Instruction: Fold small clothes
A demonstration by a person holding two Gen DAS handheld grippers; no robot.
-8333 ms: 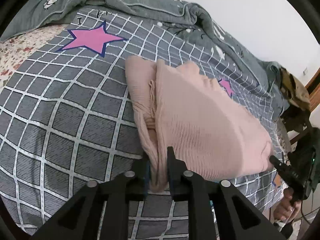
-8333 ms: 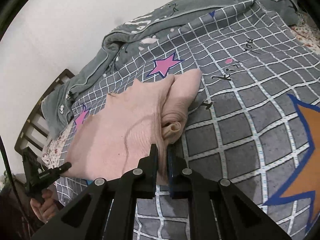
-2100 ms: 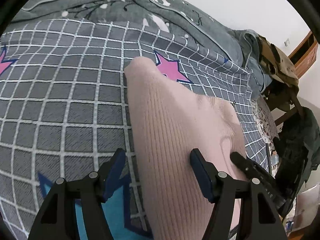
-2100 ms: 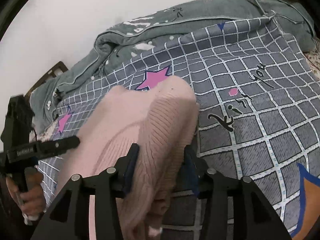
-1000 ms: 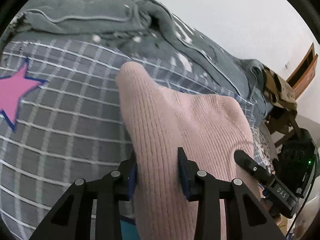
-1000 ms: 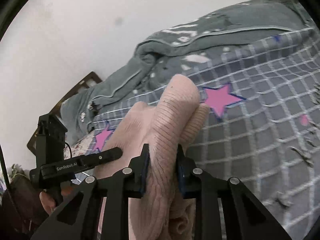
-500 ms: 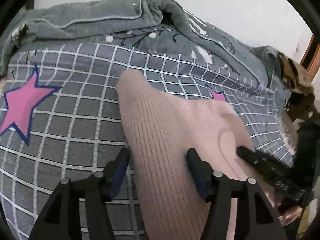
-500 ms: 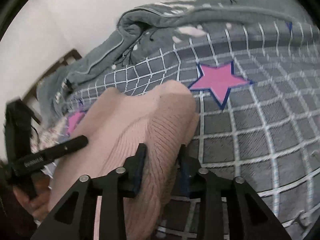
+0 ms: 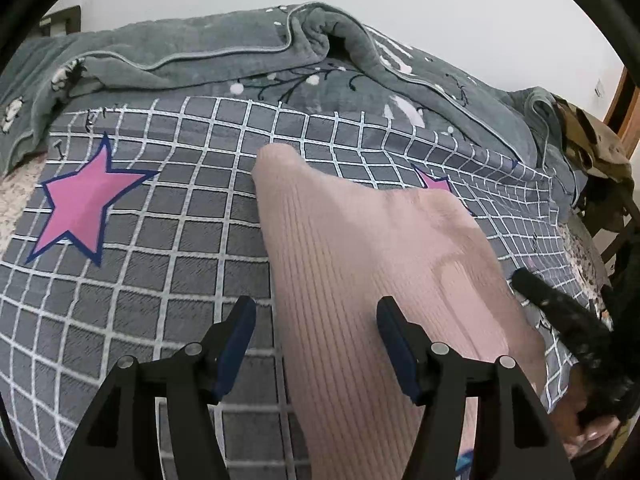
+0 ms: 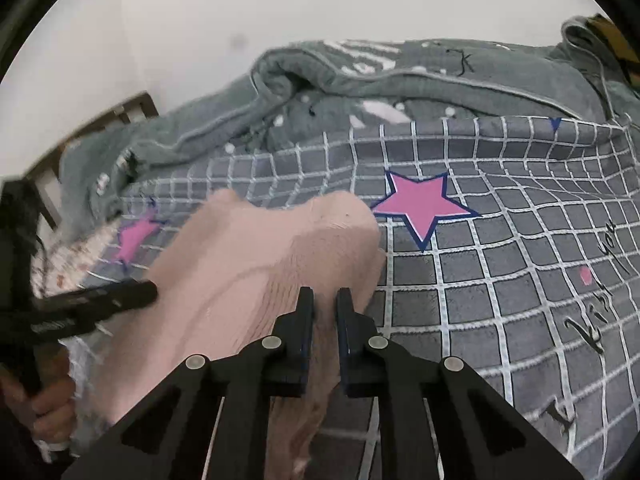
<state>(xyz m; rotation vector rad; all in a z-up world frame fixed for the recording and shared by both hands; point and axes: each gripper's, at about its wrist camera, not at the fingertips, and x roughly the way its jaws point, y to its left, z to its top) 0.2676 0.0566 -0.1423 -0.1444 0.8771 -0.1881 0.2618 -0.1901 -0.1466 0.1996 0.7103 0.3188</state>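
The bed takes up nearly everything here: a grey checked bedspread (image 9: 160, 264) with pink stars, and a rumpled grey blanket (image 9: 248, 60) heaped along its far edge against the wall. In the middle of the bedspread, running back toward the near edge, lies the pink ribbed knit garment (image 9: 360, 264). It already looks doubled into a long, narrow slab with rounded far corners, so I judge the first folds are in. What seems left is bringing it over once more into a compact stack and smoothing it.

The left gripper (image 9: 316, 320) stands well apart over the garment's near left edge. One pad is over the bedspread and the other over the knit, pinching nothing that I can see. The right gripper (image 10: 325, 300) is closing on a ridge of the pink knit near the garment's right edge, with cloth between its nearly meeting jaws.
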